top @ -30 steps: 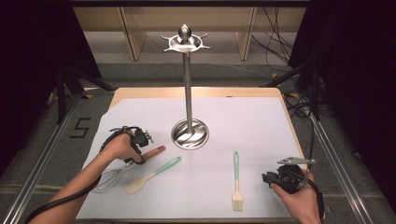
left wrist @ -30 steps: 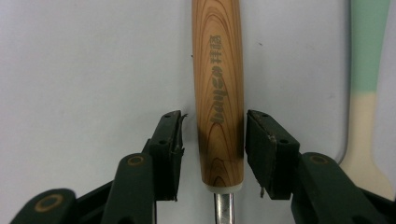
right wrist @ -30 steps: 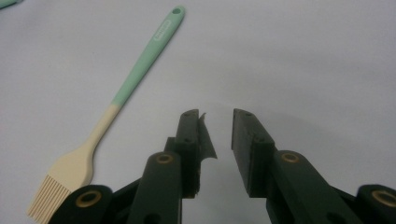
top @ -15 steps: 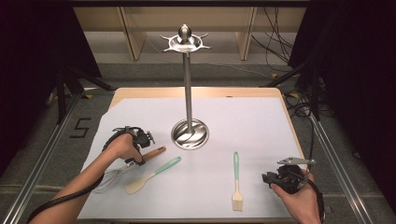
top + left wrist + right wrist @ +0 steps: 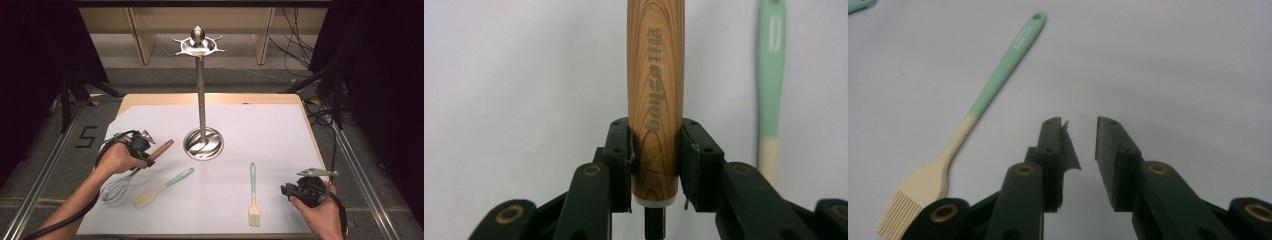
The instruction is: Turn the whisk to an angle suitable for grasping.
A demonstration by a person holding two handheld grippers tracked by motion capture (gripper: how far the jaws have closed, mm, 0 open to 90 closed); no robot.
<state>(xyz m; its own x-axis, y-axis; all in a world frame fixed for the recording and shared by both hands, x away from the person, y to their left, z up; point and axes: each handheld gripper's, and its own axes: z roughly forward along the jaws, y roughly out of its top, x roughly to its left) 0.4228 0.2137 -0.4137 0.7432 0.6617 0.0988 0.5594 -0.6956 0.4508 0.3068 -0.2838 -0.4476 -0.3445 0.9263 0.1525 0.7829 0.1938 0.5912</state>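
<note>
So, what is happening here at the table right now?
A person works with a gripper in each hand. The left gripper is shut on the wooden handle of the whisk, which lies on the table. The right gripper is open and holds nothing, with the brush beside it. A spatula lies near the whisk. The metal stand in the middle carries no utensils yet.
</note>
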